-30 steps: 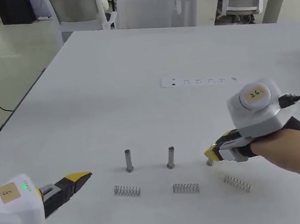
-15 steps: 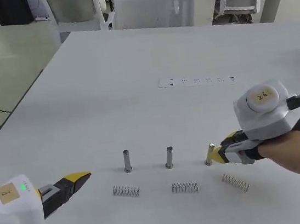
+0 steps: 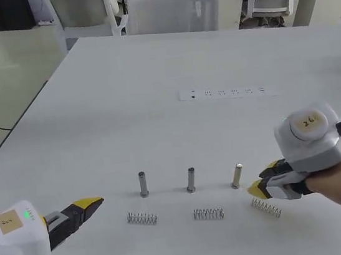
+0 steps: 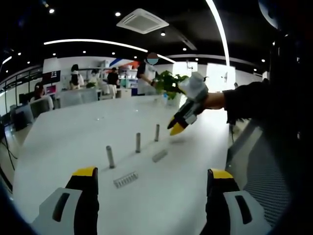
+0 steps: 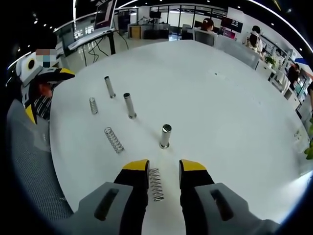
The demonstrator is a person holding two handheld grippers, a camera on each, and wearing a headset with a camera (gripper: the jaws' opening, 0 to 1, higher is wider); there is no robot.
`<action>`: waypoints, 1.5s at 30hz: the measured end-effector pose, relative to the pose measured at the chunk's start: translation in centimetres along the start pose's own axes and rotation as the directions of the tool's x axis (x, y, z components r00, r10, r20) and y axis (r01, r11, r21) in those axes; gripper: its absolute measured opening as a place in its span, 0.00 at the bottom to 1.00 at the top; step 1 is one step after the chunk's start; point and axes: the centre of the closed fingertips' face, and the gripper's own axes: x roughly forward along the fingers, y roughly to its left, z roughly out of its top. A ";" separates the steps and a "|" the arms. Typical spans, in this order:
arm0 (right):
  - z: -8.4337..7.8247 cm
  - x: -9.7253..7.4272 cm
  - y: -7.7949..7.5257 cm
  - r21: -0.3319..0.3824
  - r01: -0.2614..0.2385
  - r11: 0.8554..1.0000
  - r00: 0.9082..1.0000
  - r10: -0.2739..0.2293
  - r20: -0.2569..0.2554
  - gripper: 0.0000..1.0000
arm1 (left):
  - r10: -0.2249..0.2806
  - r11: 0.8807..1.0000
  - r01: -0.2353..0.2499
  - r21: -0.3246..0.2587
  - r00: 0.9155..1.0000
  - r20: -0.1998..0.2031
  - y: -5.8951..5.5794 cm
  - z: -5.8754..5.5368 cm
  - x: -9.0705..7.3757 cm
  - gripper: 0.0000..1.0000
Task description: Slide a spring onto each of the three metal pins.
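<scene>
Jaws of R gripper (image 5: 164,166) narrow, astride rightmost spring (image 5: 155,183); L gripper (image 4: 152,172) jaws wide.

"26" on right tool (image 3: 260,180) sticker (image 3: 308,122)

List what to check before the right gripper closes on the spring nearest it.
1. Jaws of the right gripper open, one either side of the right spring: ok.
2. That right spring lying loose on the table: ok.
3. The right pin upright and bare: ok.
4. The left pin and middle pin upright and bare: ok.
5. The left gripper open, back from the pins: ok.
6. Jaw height above the table: cannot tell.
</scene>
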 end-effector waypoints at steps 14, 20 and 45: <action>-2.7 0.1 0.8 0.000 -0.039 0.999 0.997 0.039 -0.067 0.20 | -0.004 1.000 0.004 0.005 1.000 0.006 0.0 0.0 0.0 0.88; -3.6 0.3 1.1 0.003 -0.057 0.998 0.994 0.057 -0.094 0.18 | -0.004 1.000 0.004 0.003 1.000 0.003 0.0 -0.1 0.0 0.87; -4.7 0.5 1.5 -0.036 -0.070 0.997 0.989 0.065 -0.136 0.08 | -0.007 1.000 0.007 -0.004 1.000 -0.001 -0.2 -0.2 0.3 0.87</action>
